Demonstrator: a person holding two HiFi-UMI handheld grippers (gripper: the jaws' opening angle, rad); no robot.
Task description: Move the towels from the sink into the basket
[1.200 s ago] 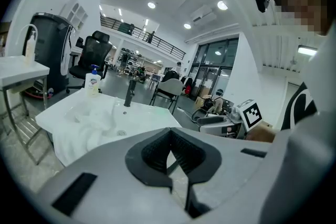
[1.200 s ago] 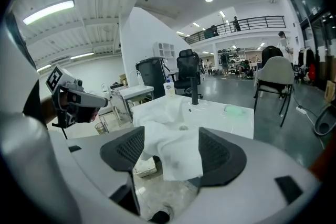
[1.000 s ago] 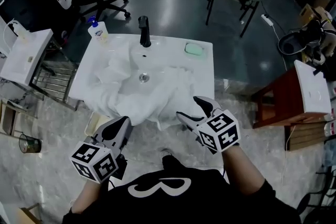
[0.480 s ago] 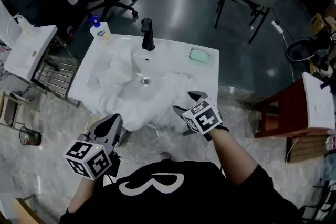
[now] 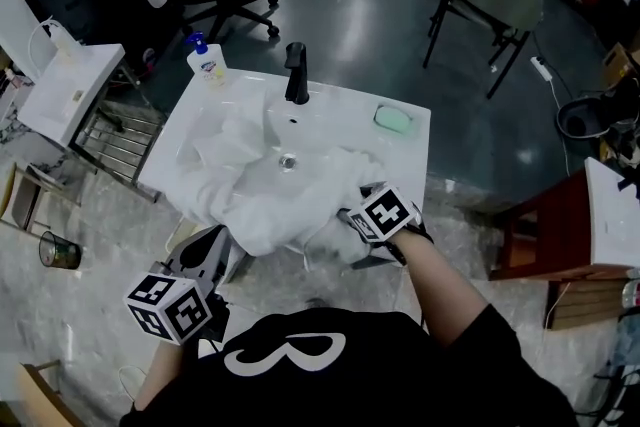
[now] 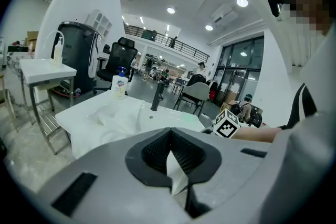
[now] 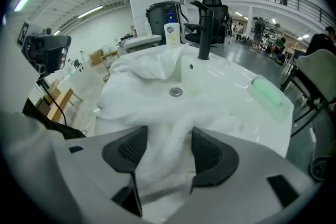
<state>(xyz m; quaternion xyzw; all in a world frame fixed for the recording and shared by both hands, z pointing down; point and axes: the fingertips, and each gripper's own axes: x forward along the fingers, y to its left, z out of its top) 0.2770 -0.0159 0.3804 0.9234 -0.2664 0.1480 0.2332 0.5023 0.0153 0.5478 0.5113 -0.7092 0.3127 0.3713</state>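
Nearest the person, the left claw (image 6: 169, 136) is being held low, in front of & below the counter edge, w/ jaws pressed together. A white sliver is being seen in the gap behind the pads, but what it is can't be told. Farther on, the right claw (image 7: 169, 136) is being set into the heap of white terry towels (image 5: 270, 185), jaws spread, w/ a raised fold standing between the pads. It isn't yet being pinched, as far as can be judged.

The towels are being seen piled in the white ceramic sink (image 5: 300, 120), round the metal drain (image 5: 288, 160) & hanging over the front edge. Beyond, a pale green soap bar (image 5: 394, 119) is lying on the white counter (image 5: 418, 155), right of the black tap (image 5: 296, 73).

Progress, as judged: approx. nil. No towel is being carried & the basket isn't being made out for certain, so gripping, lifting & dropping in are all left to do.
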